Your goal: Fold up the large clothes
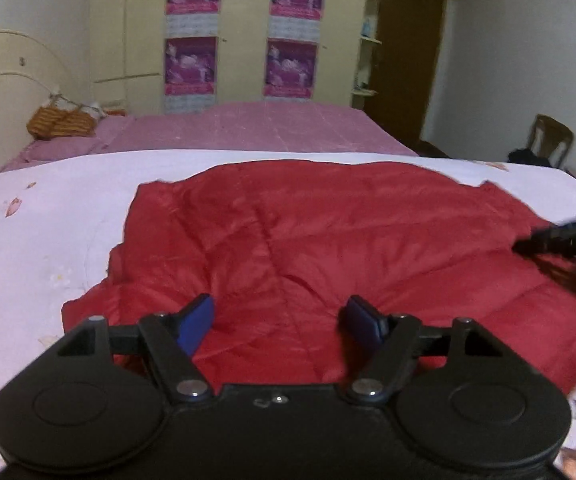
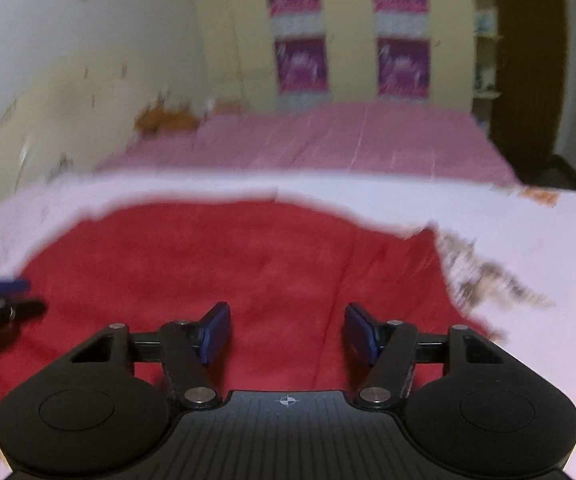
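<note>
Left wrist view, nearest first: the left claw [image 1: 278, 320] stands with its blue pads [image 1: 196, 326] apart and nothing between them, poised above the near, puffy edge of a red quilted jacket [image 1: 327, 240]. The right wrist view shows the same of the right claw [image 2: 286, 330]: jaws parted, empty, red fabric below them but not pinched. Neither claw holds the garment.

The jacket lies spread on a pale floral bedsheet [image 1: 48, 220], and it looks already gathered into a broad, roughly rectangular bundle: no sleeve sticks out to either side, and the near edge is rounded and thick, as a doubled layer would be. A strip of brown fur trim [image 2: 483, 276] shows at its right edge, blurred in both views. My reading is that at least one fold is done and the claws are between grips. Whether a further fold is needed I cannot tell for sure, but the bundle is still wide, so halving it once more and tidying the edges seems to be what is left.

Farther off, a pink bedspread [image 1: 268, 128] covers the rest of the bed, with a cream wardrobe [image 1: 244, 32] behind.
</note>
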The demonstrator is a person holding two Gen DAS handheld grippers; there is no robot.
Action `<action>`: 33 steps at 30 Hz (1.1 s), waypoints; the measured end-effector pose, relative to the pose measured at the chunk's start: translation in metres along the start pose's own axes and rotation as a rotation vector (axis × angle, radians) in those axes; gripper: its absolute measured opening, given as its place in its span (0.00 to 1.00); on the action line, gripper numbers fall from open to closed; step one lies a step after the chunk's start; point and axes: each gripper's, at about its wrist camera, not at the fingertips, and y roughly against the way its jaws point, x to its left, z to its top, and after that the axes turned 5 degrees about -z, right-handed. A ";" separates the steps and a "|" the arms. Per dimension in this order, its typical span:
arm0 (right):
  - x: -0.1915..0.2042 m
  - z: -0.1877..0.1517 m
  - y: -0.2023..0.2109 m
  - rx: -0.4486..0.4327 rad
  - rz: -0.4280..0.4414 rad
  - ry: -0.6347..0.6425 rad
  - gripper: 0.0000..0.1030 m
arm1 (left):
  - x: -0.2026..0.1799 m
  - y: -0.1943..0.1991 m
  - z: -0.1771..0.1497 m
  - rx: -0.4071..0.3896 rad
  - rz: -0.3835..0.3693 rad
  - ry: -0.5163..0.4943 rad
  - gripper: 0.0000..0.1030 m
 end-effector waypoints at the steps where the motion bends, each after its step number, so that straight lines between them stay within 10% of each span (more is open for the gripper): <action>1: 0.000 -0.003 -0.011 0.009 -0.012 -0.012 0.62 | 0.002 -0.004 -0.002 -0.007 0.007 0.010 0.72; 7: -0.003 -0.004 -0.026 0.013 -0.058 -0.044 0.62 | 0.005 -0.001 0.001 0.023 0.027 0.052 0.71; 14: -0.016 -0.021 0.056 -0.115 -0.072 -0.102 0.62 | -0.017 0.064 -0.003 -0.090 0.088 0.065 0.89; 21: -0.034 -0.044 0.054 -0.023 -0.127 -0.223 0.62 | -0.001 0.066 -0.019 -0.010 0.183 0.134 0.87; 23: -0.052 -0.048 0.075 -0.069 -0.111 -0.354 0.73 | 0.006 0.087 -0.024 -0.045 0.219 0.228 0.94; 24: -0.064 -0.054 0.085 -0.093 -0.089 -0.442 0.98 | 0.014 0.101 -0.031 -0.066 0.196 0.319 0.94; 33: -0.107 -0.122 0.093 -0.042 0.180 -0.938 0.88 | 0.051 0.115 -0.093 -0.180 -0.076 0.979 0.78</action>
